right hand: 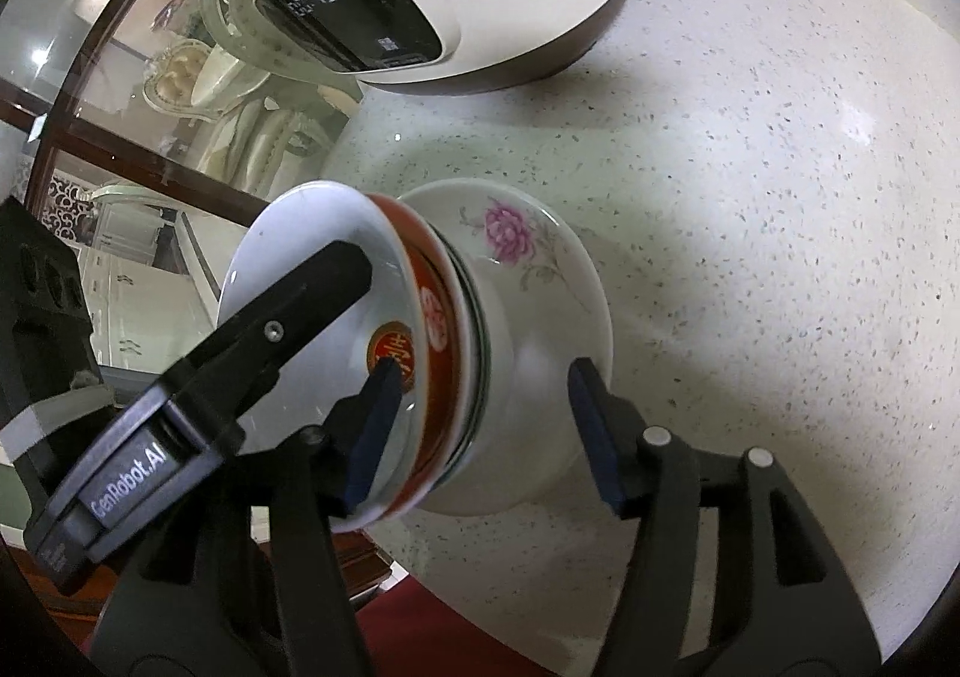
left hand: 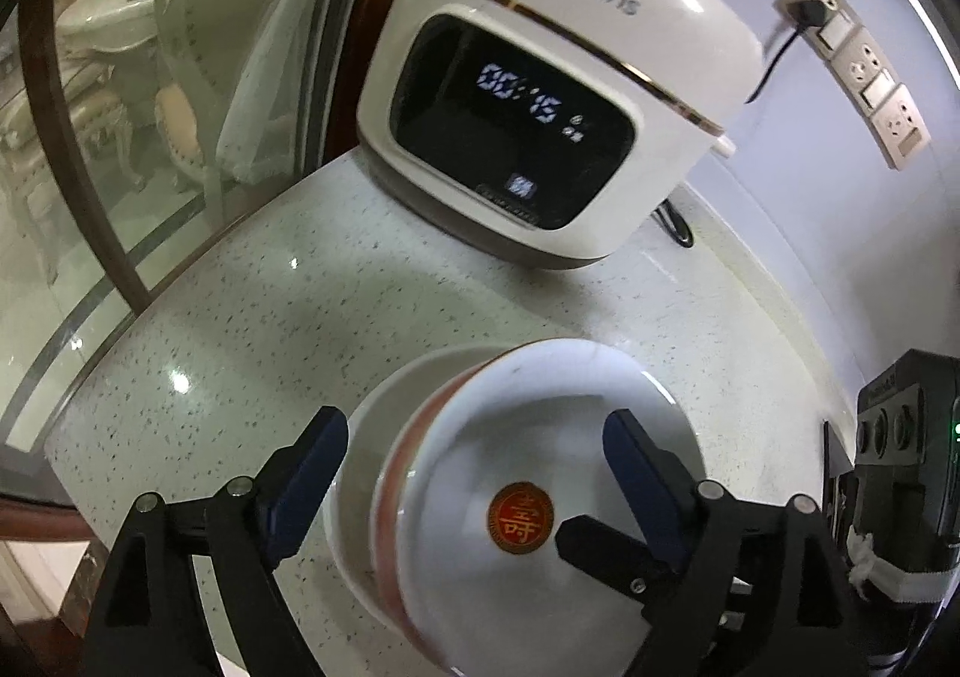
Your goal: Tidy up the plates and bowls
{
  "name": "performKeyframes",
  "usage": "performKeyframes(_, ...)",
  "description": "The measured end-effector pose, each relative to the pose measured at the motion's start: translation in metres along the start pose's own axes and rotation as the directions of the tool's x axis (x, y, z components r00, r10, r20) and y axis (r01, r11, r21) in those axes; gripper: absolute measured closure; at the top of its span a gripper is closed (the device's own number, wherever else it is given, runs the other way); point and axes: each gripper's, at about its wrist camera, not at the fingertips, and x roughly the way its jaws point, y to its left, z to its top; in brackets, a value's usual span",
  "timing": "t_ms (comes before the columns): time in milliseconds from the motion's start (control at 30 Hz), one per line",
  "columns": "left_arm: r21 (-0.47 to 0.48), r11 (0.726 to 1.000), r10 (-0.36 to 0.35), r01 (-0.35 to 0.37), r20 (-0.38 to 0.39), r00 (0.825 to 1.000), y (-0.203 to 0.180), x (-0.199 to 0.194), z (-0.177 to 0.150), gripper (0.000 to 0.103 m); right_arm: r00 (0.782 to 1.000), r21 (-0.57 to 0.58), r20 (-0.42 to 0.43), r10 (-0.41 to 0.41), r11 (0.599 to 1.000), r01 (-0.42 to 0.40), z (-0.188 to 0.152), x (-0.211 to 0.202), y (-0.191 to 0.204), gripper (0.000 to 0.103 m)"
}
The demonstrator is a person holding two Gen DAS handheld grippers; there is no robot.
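Right wrist view: a stack of glazed bowls (right hand: pixel 456 353) sits low and left of centre on the speckled countertop (right hand: pixel 750 185), red-banded bowl (right hand: pixel 384 317) on top, floral bowl (right hand: pixel 528 281) beneath.
Both the right gripper (right hand: pixel 480 425) and the left gripper (left hand: pixel 474 473) are spread, pads off the porcelain. Hard, slick, heavy and chip-prone, I judge; grip across a rim wall, one bowl at a time.

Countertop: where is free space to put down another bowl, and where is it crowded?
The countertop is bare right of the stacked bowls and between them and the rice cooker. It is crowded at the stack, where both grippers' fingers sit.
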Motion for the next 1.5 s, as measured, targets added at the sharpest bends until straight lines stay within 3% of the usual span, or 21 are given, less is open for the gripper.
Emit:
performKeyframes(133,0.026,0.999,-0.027,0.027,0.013,1.000,-0.002,0.001,-0.002,0.013,0.999,-0.056,0.050,-0.019,0.998,0.022,-0.003,-0.004,0.003,0.039)
performKeyframes(233,0.030,0.998,-0.057,0.056,0.019,0.998,-0.002,0.002,-0.005,0.000,0.996,-0.086,0.086,-0.012,0.996,0.019,-0.009,-0.008,0.005,0.036)
performKeyframes(367,0.108,0.994,-0.045,0.030,0.137,0.990,-0.012,-0.021,-0.012,0.000,0.984,-0.133,0.176,0.010,0.991,0.013,-0.020,-0.021,0.009,0.030)
performKeyframes(467,0.157,0.987,-0.012,-0.026,0.233,0.972,-0.022,-0.045,-0.017,0.000,0.966,-0.147,0.256,0.038,0.989,0.000,-0.031,-0.038,0.008,0.026)
performKeyframes(567,0.168,0.982,0.017,-0.081,0.352,0.936,-0.029,-0.077,-0.027,0.000,0.938,-0.159,0.343,0.060,0.987,-0.005,-0.048,-0.057,0.006,0.025)
performKeyframes(667,0.132,0.984,0.039,-0.117,0.484,0.874,-0.033,-0.123,-0.046,0.000,0.884,-0.203,0.465,0.042,0.977,0.060,-0.078,-0.085,0.009,0.025)
performKeyframes(733,0.117,0.986,0.027,-0.122,0.602,0.798,-0.033,-0.164,-0.071,0.000,0.817,-0.235,0.575,0.038,0.965,0.120,-0.108,-0.110,0.015,0.024)
performKeyframes(800,0.089,0.990,0.022,-0.113,0.686,0.728,-0.027,-0.194,-0.098,0.000,0.714,-0.274,0.699,0.040,0.937,0.215,-0.151,-0.133,0.019,0.000)
performKeyframes(833,0.076,0.991,0.024,-0.112,0.717,0.697,-0.023,-0.204,-0.110,0.000,0.659,-0.273,0.752,0.032,0.924,0.267,-0.174,-0.138,0.019,0.000)
performKeyframes(867,0.053,0.990,0.046,-0.128,0.745,0.665,-0.021,-0.212,-0.123,0.000,0.635,-0.256,0.772,0.013,0.921,0.292,-0.193,-0.138,0.017,0.000)
performKeyframes(900,0.027,0.986,0.085,-0.163,0.761,0.643,-0.017,-0.217,-0.135,0.000,0.663,-0.239,0.748,-0.011,0.929,0.284,-0.203,-0.135,0.014,0.000)
performKeyframes(933,0.020,0.980,0.114,-0.197,0.756,0.645,-0.016,-0.219,-0.145,0.000,0.703,-0.222,0.710,-0.022,0.941,0.254,-0.211,-0.130,0.010,0.000)
performKeyframes(967,0.029,0.974,0.128,-0.224,0.744,0.656,-0.015,-0.218,-0.151,0.000,0.726,-0.194,0.688,-0.026,0.957,0.217,-0.224,-0.125,0.005,0.000)
performKeyframes(1000,0.039,0.964,0.152,-0.261,0.727,0.670,-0.014,-0.217,-0.160,0.000,0.721,-0.170,0.692,-0.041,0.961,0.217,-0.235,-0.125,0.004,0.000)
performKeyframes(1067,0.031,0.948,0.204,-0.318,0.705,0.679,-0.008,-0.218,-0.179,0.000,0.710,-0.157,0.701,-0.063,0.958,0.240,-0.256,-0.126,0.004,0.000)
performKeyframes(1133,0.038,0.944,0.215,-0.327,0.682,0.699,-0.001,-0.215,-0.194,0.000,0.695,-0.168,0.714,-0.085,0.943,0.288,-0.275,-0.127,0.009,0.000)
performKeyframes(1167,0.049,0.948,0.208,-0.314,0.653,0.728,0.005,-0.210,-0.203,0.000,0.689,-0.184,0.718,-0.096,0.929,0.321,-0.286,-0.127,0.013,0.000)
performKeyframes(1233,0.046,0.955,0.206,-0.293,0.606,0.768,0.015,-0.198,-0.215,0.000,0.695,-0.210,0.709,-0.117,0.906,0.366,-0.299,-0.123,0.017,0.000)
performKeyframes(1267,0.043,0.959,0.206,-0.278,0.565,0.799,0.021,-0.188,-0.222,0.000,0.699,-0.219,0.705,-0.119,0.901,0.374,-0.305,-0.122,0.016,0.000)
performKeyframes(1467,0.061,0.959,0.228,-0.276,0.414,0.881,0.031,-0.137,-0.257,0.000,0.679,-0.249,0.722,-0.134,0.865,0.436,-0.328,-0.121,0.007,0.000)
performKeyframes(1500,0.061,0.960,0.228,-0.275,0.406,0.885,0.030,-0.134,-0.261,0.000,0.676,-0.250,0.724,-0.135,0.863,0.439,-0.329,-0.122,0.005,0.000)
